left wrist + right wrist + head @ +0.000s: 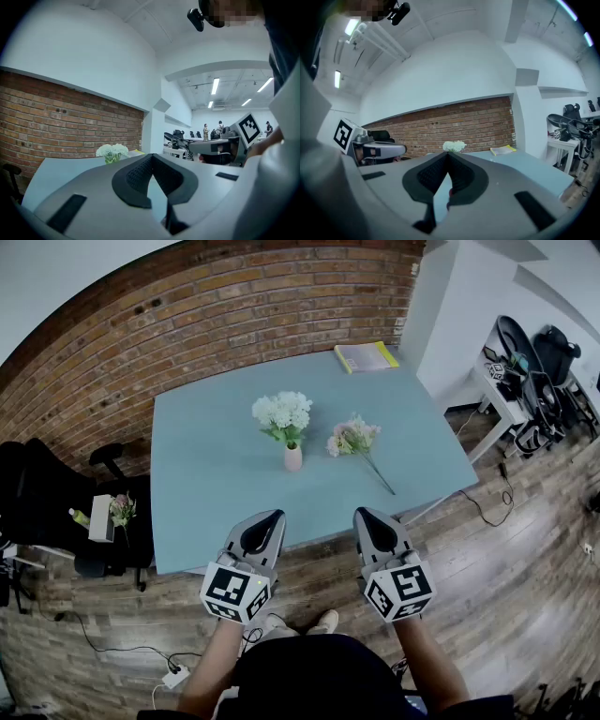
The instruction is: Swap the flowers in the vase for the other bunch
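A bunch of white flowers (pixel 282 414) stands in a small pink vase (pixel 293 457) in the middle of the light blue table (pixel 206 484). Right of the vase a pink bunch (pixel 354 438) lies flat, its stem pointing to the near right. Both grippers hover short of the table's near edge, held about level. My left gripper (pixel 275 517) is shut with nothing in it, and my right gripper (pixel 362 513) is shut and empty too. The white flowers (pixel 112 151) peek over the jaws in the left gripper view, and the white flowers (pixel 453 146) show above the jaws in the right gripper view.
A yellow book (pixel 366 356) lies at the table's far right corner. A brick wall (pixel 187 324) runs behind the table. A black chair (pixel 56 502) with a small box of flowers (pixel 112 515) stands at the left. A white side table (pixel 511 390) with gear is at the right.
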A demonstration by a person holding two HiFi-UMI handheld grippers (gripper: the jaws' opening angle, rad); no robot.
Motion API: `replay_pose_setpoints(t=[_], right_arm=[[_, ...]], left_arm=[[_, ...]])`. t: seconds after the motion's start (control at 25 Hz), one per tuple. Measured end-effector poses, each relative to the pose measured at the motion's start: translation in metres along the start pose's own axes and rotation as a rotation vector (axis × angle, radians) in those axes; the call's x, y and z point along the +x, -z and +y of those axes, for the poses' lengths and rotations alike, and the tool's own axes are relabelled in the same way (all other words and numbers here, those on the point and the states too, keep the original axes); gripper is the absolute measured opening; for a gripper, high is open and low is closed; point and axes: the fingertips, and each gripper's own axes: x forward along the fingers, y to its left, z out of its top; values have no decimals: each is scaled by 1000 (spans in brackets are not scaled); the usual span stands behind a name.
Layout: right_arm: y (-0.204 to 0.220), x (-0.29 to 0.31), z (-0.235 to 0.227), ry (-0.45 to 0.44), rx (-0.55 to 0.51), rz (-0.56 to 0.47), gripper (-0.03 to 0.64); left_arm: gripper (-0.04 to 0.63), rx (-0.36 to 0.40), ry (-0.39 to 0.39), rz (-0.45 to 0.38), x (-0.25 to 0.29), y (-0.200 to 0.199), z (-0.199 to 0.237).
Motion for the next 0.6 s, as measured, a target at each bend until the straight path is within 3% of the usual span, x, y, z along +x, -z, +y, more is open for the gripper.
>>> replay_pose_setpoints(t=[0.6], right_arm=[[14,-15,-32,-47,4,16,12]], left_arm=[[6,9,-78,11,11,11,-24]])
